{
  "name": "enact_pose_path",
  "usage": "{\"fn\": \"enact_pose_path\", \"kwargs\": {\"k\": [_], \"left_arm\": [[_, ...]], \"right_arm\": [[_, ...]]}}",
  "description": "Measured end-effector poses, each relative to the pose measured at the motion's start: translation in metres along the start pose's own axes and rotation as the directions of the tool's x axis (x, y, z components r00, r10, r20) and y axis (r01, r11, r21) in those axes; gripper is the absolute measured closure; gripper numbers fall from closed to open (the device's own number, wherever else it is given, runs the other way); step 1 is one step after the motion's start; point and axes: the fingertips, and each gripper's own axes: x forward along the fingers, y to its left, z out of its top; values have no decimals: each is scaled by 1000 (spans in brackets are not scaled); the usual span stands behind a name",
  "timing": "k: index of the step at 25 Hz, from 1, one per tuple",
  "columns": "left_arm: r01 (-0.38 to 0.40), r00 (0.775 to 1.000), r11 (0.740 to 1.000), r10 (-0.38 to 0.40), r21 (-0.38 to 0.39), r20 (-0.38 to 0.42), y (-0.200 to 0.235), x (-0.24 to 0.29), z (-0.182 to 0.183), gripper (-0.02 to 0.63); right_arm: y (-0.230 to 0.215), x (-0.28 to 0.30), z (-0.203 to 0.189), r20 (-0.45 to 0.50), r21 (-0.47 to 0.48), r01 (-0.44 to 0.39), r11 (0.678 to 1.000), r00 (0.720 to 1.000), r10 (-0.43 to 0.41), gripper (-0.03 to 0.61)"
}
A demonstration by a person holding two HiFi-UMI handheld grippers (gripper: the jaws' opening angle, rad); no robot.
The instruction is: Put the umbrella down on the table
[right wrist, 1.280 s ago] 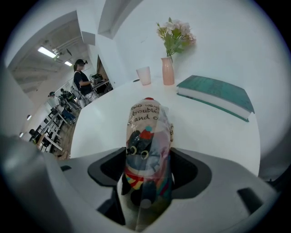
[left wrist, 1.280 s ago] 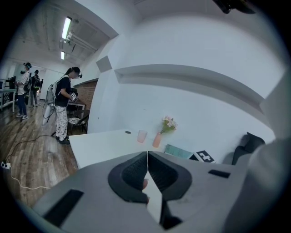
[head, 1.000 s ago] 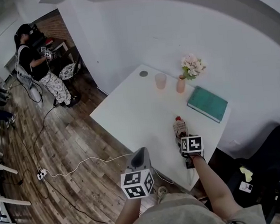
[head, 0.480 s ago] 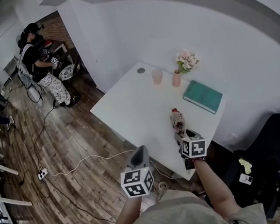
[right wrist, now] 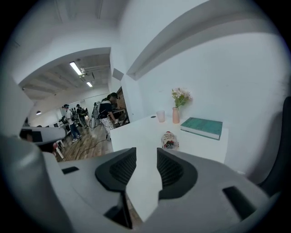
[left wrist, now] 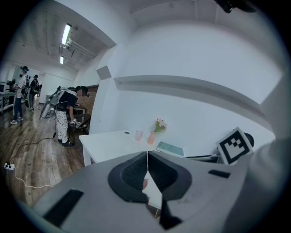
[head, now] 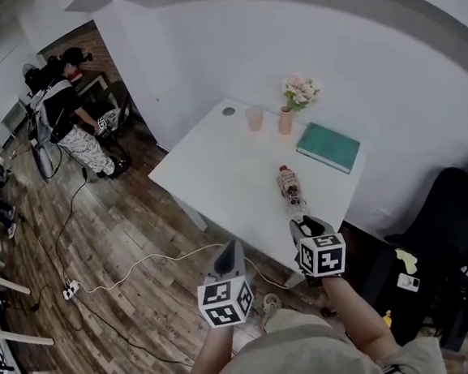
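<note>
Jaws of the right gripper point(right wrist: 146, 150) stand at a narrow gap with only bare counter point(right wrist: 136, 136) showing between the pads. They have just been closing, and nothing is between them. Jaws of the left gripper point(left wrist: 147, 153) are pressed together along a thin line and hold nothing.

The umbrella point(head: 287, 184), folded short and patterned in red and white, lies flat on the white counter point(head: 225, 175), apart from both grippers. The right gripper point(head: 303, 227) hangs on the near side of the umbrella, pointing toward it and tilted downward, with its marker cube facing up and a bare forearm behind it. The left gripper point(head: 232, 254) is held farther from the umbrella, to its near left over the wooden floor point(head: 118, 257), its forearm running roughly parallel to the other.

Beyond the umbrella lie a teal book point(head: 328, 147), a pink vase point(head: 285, 120) of flowers and a pale cup point(head: 254, 118).

In the head view the right gripper covers the counter's near corner. In the left gripper view the jaws' own body blocks the umbrella. Which end of the umbrella carries the handle cannot be made out.
</note>
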Motion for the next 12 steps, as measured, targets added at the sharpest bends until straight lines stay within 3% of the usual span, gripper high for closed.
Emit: {"fn": "enact_pose_path", "kwargs": {"k": [12], "left_arm": [[3, 1000, 1000, -3, 6, 9, -7, -68, -29, 606]], "right_arm": [[25, -89, -25, 92, -4, 38, 999, 995, -37, 543]]}}
